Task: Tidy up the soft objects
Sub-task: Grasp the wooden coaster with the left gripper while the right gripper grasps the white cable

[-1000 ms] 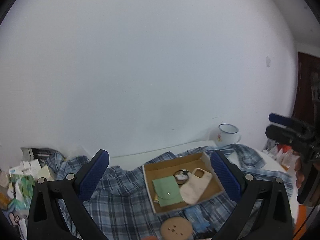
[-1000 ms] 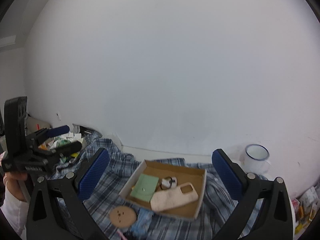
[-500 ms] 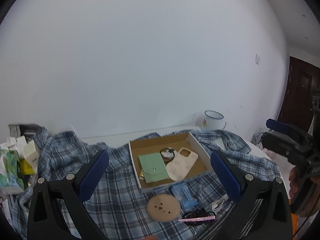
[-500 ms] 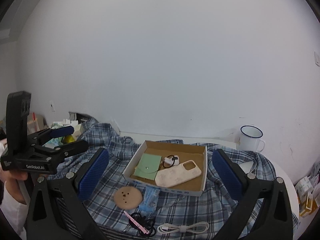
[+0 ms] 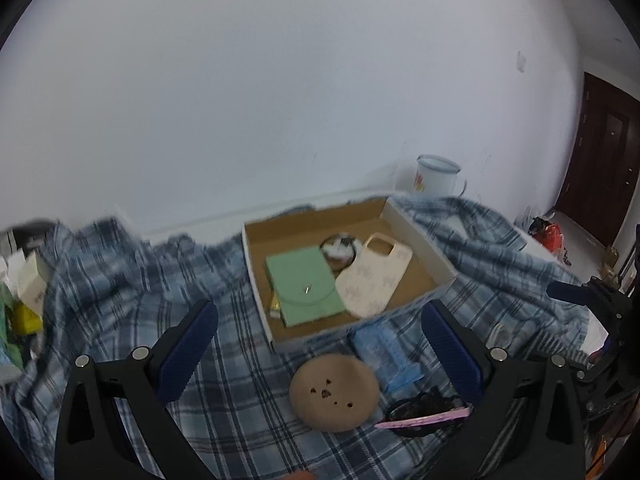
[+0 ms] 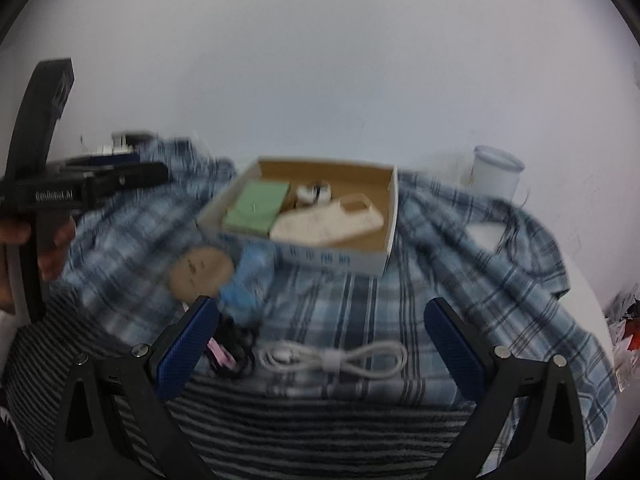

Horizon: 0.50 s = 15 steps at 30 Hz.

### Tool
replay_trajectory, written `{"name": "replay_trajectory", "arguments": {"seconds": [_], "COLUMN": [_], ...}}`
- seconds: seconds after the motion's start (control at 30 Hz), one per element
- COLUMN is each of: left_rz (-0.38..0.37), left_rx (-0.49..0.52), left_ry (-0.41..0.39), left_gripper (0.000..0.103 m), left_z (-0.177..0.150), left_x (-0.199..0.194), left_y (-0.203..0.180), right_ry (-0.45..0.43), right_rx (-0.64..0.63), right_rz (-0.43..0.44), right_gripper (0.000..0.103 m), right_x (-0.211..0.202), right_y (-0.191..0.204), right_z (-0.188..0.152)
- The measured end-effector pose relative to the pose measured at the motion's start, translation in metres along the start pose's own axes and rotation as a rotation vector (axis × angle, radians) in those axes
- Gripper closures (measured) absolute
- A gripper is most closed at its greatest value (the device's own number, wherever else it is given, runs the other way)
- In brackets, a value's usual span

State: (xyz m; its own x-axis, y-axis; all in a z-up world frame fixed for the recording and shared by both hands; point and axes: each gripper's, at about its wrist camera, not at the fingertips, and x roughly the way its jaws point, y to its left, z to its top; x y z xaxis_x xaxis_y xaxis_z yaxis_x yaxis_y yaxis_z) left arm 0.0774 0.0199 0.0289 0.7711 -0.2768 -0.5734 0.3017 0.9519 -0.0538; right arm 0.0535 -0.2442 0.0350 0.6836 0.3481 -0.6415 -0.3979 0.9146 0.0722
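Lettering "GeoRobot.AI" on left gripper (image 6: 120, 178), jaws apart

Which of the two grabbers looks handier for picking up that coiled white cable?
Probably the right gripper: the coiled white cable lies directly between its open blue fingers, while the left gripper frames the round tan pad instead.

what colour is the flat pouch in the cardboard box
Pale mint green pouch, with a small metal snap; clearest in the left wrist view.

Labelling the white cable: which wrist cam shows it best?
Right wrist. The cable lies coiled and whole on the plaid cloth, between the open right gripper's fingers, slightly blurred. The left wrist view shows at most a pale sliver near its right finger; I cannot confirm it.
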Motion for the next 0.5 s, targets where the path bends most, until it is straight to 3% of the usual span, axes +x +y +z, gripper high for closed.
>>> {"name": "replay_trajectory", "arguments": {"seconds": [0.17,0.4,0.43,0.5], "left_rz": [-0.011,-0.036,-0.041,-0.050], "left_rx": [-0.024,-0.027,-0.026,-0.027], "left_ry": [0.055,0.192,0.209,0.237], "left_gripper": [0.000,0.000,0.000,0.000], "left_z": [-0.020,-0.048,-0.051,-0.055], "left_x": [0.027,0.067,0.071,0.078], "left_y": [0.006,0.004,0.004,0.001], "right_ry": [0.107,0.254,0.260,0.280], "right_rx": [0.033,0.089,0.093,0.086], "right_rz": [0.031,0.057,0.048,0.036], "right_gripper": [0.000,0.000,0.003,0.020], "right_x": [0.027,0.063,0.065,0.069], "right_y": [-0.016,-0.029,-0.029,-0.028], "right_z": [-0.009,-0.020,-0.020,-0.022]}}
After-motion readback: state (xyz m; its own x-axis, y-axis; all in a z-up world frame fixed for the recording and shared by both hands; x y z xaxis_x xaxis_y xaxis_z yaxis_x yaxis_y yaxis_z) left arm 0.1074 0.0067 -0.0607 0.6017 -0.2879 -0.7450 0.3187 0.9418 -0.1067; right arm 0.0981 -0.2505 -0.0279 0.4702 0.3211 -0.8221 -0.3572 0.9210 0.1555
